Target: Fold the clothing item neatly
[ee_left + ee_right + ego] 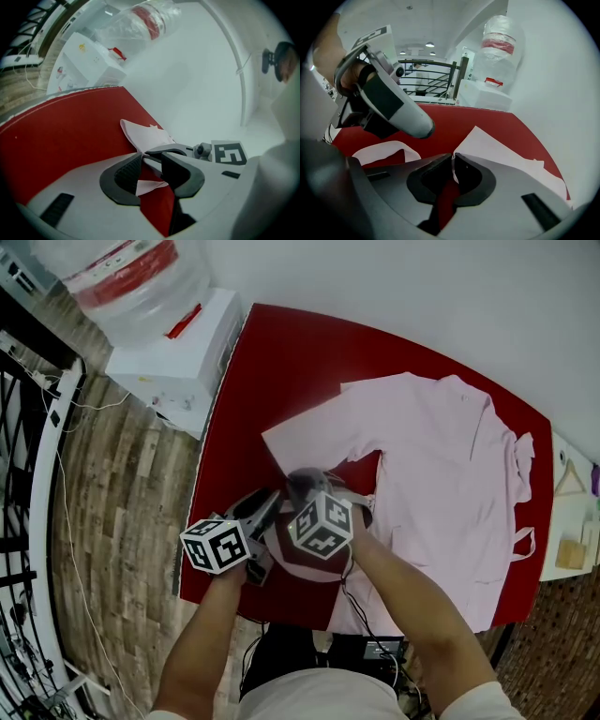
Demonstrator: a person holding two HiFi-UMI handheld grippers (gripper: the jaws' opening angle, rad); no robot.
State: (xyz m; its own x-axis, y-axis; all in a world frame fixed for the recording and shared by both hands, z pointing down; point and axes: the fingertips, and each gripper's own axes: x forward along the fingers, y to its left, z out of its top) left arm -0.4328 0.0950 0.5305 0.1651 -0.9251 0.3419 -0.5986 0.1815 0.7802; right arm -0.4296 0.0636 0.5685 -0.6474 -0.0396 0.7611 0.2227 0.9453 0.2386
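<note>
A pale pink shirt (450,474) lies spread on the red table (272,362), one sleeve (319,432) reaching left. Both grippers sit close together at the table's near left, over a bunched edge of the shirt (305,568). My left gripper (270,505) is shut on a fold of the pink cloth (143,133), which passes between its jaws (150,155). Just to its right, my right gripper (305,486) has its jaw tips (453,160) pinched on a thin edge of the shirt (497,150). The left gripper (393,110) crosses the right gripper view.
A white water dispenser (178,352) with a large bottle (131,277) stands off the table's far left corner. Wooden floor (112,512) and cables lie left of the table. A white ledge with a hanger (567,479) borders the right edge.
</note>
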